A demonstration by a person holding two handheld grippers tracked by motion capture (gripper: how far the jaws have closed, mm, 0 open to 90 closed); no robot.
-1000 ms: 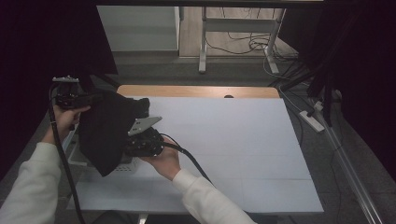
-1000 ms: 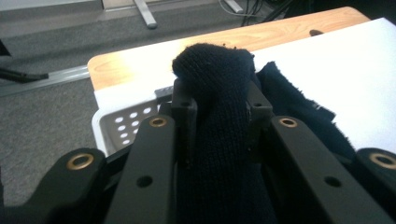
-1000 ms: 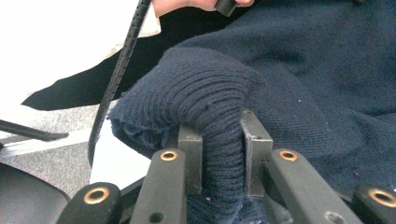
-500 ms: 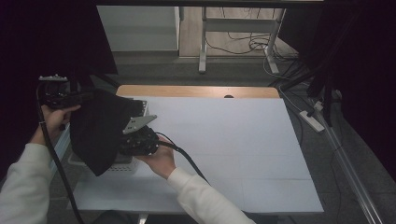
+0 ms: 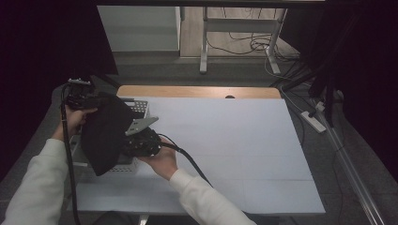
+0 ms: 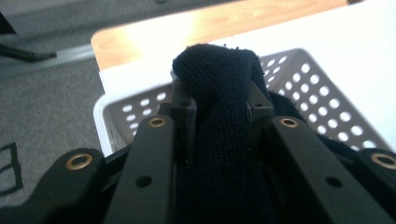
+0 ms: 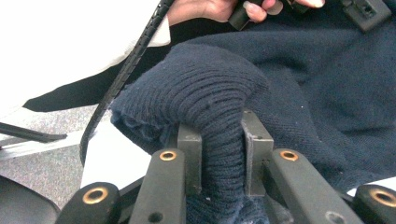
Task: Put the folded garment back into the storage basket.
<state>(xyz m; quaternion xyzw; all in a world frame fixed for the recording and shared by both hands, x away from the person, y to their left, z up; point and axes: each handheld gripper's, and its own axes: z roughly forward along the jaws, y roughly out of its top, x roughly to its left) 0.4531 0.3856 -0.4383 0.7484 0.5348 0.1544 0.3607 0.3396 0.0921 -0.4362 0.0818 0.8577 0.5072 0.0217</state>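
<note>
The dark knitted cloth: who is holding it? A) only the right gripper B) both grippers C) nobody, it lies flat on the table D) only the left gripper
B: the dark knitted cloth is pinched between the jaws of the left gripper and of the right gripper, above the white basket.

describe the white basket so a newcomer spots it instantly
Start at the white-covered table and go to its near-left corner, where both hands work. The basket sits there under a dark knit garment held by the left gripper and right gripper. Its white plastic walls, punched with rows of holes, set it apart.
</note>
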